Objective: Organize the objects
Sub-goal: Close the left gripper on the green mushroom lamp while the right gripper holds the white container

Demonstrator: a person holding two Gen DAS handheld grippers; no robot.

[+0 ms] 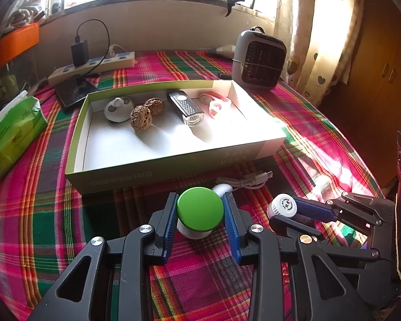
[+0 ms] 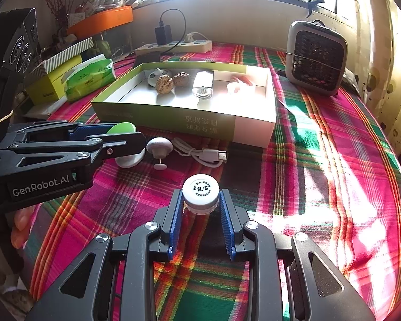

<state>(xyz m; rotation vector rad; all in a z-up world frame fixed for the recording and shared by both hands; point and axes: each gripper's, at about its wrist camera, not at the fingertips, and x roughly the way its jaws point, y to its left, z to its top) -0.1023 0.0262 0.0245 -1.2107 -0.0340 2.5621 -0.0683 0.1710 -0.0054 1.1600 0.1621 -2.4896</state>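
Left gripper (image 1: 200, 211) is closed on the green-lidded jar (image 1: 200, 210), just before the box (image 1: 157, 179). Right gripper (image 2: 200, 206) is clamped on the white-capped bottle (image 2: 200, 193), on the cloth (image 2: 320, 187) beside it.

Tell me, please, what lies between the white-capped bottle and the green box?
In the right wrist view, a coiled white USB cable lies on the plaid cloth between the white-capped bottle and the green box.

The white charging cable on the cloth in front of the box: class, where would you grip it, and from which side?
Grip the white cable across its bundled loops, from above: it lies flat on the cloth, and the bundle is thicker than the plug end.
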